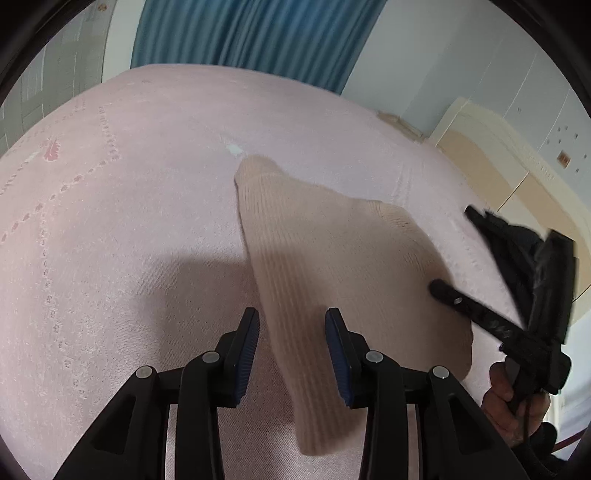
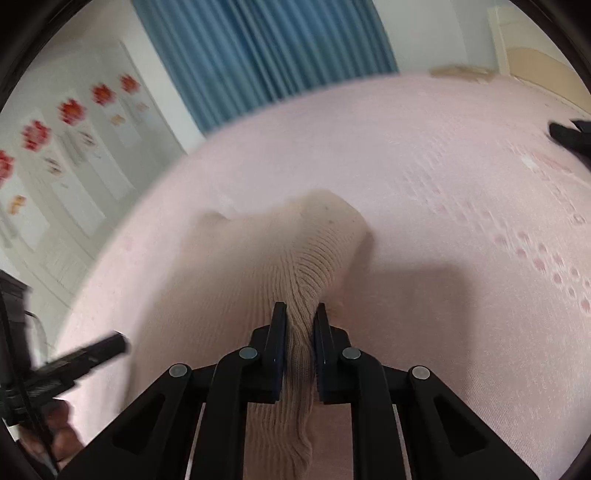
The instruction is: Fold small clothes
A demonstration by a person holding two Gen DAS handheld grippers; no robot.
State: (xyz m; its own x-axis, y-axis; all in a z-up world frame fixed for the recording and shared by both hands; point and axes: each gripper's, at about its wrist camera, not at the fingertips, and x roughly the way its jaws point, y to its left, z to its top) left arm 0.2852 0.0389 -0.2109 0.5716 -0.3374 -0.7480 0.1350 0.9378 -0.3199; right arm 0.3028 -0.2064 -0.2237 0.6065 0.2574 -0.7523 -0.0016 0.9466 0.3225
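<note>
A beige ribbed sock [image 1: 314, 240] lies spread on a pink bedspread [image 1: 129, 221]. My left gripper [image 1: 291, 325] is open. A strip of the sock runs through the gap between its blue pads, and neither pad presses on it. My right gripper [image 2: 300, 314] is shut on the sock [image 2: 295, 251], with its fabric bunched between the pads and lifted into a ridge. In the left wrist view the right gripper's finger [image 1: 443, 290] reaches onto the sock's right side, held by a person's hand [image 1: 506, 406]. The left gripper's finger [image 2: 107, 349] shows at the left of the right wrist view.
The pink bedspread fills most of both views. A blue curtain [image 1: 251, 33] hangs behind the bed, and a pale wooden headboard [image 1: 498, 155] stands at the right. White wardrobe doors with red flowers [image 2: 70, 110] stand beyond the bed. A dark object [image 2: 569, 136] lies at the right edge.
</note>
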